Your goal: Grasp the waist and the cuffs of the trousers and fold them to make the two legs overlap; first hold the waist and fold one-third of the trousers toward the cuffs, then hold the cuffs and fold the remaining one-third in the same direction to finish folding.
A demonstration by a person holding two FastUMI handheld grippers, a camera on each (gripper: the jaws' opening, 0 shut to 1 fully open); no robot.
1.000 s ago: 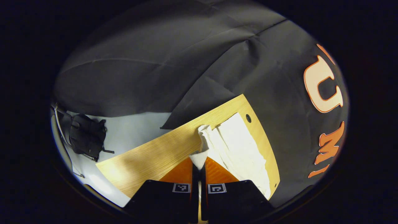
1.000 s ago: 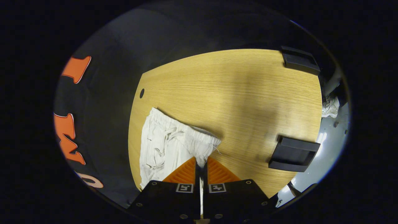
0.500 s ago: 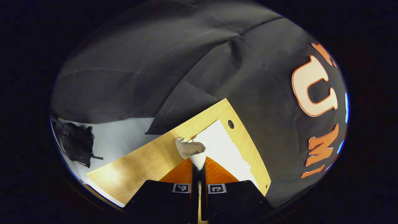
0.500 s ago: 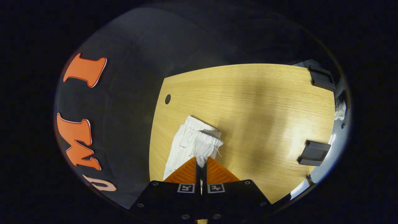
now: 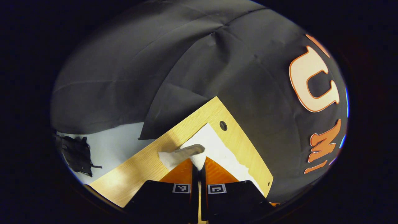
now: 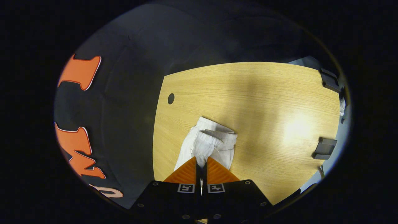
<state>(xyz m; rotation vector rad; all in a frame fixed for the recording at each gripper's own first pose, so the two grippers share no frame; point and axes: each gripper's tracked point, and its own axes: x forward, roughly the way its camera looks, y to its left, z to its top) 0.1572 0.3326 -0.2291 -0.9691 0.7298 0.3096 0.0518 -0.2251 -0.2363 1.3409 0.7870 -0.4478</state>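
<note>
Bare wooden worktop open right of the trousers, two dark brackets along its far right edge, small round hole near the left corner, black cloth wall close behind and beside the worktop edge

Black housings carry paired square coded markers on the left gripper; the right gripper also shows round screws.
</note>
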